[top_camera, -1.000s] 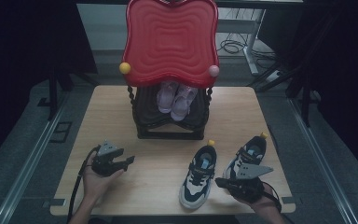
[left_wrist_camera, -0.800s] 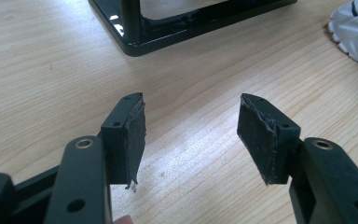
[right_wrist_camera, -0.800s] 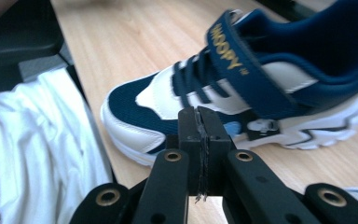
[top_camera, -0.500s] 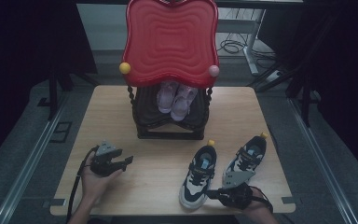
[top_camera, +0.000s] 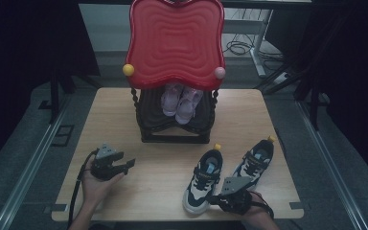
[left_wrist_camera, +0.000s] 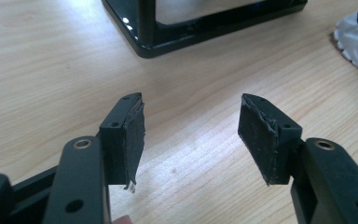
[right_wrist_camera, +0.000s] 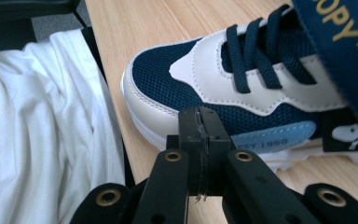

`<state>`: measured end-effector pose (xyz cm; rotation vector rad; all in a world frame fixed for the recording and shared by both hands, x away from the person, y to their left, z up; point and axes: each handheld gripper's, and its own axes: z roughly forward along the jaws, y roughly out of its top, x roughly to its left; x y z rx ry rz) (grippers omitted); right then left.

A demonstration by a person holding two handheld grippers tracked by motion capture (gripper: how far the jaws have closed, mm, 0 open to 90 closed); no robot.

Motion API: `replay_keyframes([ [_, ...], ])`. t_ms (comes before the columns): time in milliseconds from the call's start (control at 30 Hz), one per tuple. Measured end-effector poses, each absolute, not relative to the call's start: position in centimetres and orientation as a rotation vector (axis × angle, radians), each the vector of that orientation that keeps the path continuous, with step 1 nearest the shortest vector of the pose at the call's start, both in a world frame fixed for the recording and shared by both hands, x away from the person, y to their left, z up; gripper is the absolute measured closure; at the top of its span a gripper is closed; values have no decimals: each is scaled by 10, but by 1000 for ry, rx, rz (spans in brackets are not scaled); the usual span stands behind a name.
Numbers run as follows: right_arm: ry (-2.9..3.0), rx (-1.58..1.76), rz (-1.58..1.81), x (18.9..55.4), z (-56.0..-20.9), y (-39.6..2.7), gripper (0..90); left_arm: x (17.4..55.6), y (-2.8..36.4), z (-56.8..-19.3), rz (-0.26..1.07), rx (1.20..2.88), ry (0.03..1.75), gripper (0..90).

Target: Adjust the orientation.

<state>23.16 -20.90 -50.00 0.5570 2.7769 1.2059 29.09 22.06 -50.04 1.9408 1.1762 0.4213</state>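
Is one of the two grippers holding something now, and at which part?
No. The left gripper is open over bare table. The right gripper is shut on nothing, beside the navy sneaker.

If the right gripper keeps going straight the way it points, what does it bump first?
Probably the near navy-and-white shoe. The right gripper, jaws shut, points at the shoe's toe side, just ahead of it; the exact gap is hard to judge.

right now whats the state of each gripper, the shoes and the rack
left gripper: open, empty, over bare table
right gripper: shut, empty, beside the left sneaker's toe
navy sneakers: both upright on the table, apart
pink shoes: paired on the rack's lower shelf
rack: standing, red top bare
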Motion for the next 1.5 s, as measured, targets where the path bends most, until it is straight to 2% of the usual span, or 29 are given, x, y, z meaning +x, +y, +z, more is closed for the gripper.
replay_keyframes([
  [933,2671,559,1173,272,-505,-134,883,287,229,-501,441,1894,1196,427],
  [1300,2635,630,1160,283,-508,-118,883,288,227,-504,430,1900,1192,425],
  [1500,2609,637,1224,279,-498,-130,883,288,226,-506,426,1905,1189,425],
])
